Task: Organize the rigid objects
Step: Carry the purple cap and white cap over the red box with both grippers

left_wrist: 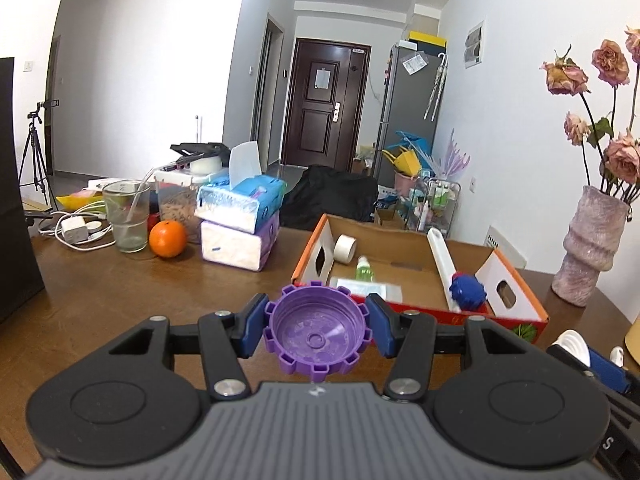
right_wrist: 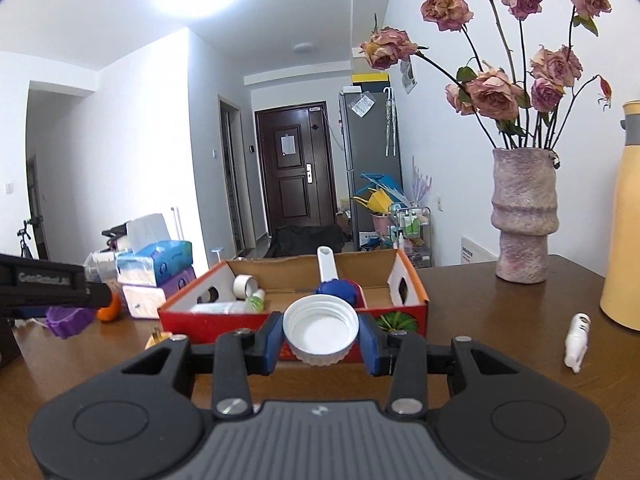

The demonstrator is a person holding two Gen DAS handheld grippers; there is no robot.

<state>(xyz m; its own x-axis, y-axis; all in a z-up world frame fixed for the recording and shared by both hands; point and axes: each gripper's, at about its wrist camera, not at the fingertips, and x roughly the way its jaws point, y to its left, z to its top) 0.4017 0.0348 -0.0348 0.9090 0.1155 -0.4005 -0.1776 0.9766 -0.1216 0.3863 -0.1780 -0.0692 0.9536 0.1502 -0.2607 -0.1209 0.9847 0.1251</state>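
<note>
Caps are in both grippers, each carried above the brown table (left_wrist: 100,292) toward the open cardboard box (left_wrist: 516,316) that sits near the middle, and this looks like the gathering step: loose hard items go into that one container. The left gripper (left_wrist: 316,330) has its blue pads pressed on opposite sides of a purple notched cap (left_wrist: 316,332), hollow side facing the camera, so the jaws are closed on it at a moderate width. The right gripper (right_wrist: 320,338) clamps a white ribbed cap (right_wrist: 320,330) the same way, its jaws set a little narrower. Holding each cap by its rim keeps it steady for a clean drop. Already in the box lie a roll of tape (left_wrist: 345,247), a small green bottle (left_wrist: 364,270), a flat clear packet (left_wrist: 368,290), a white scoop handle (left_wrist: 440,258) and a blue knobbly cap (left_wrist: 467,290). A small white bottle (right_wrist: 577,342) lies on the table to the right, near the vase (right_wrist: 522,216), and probably remains to be collected. Tissue packs (left_wrist: 240,220), a glass (left_wrist: 127,216) and an orange (left_wrist: 168,239) stand far left, apart from the box.
</note>
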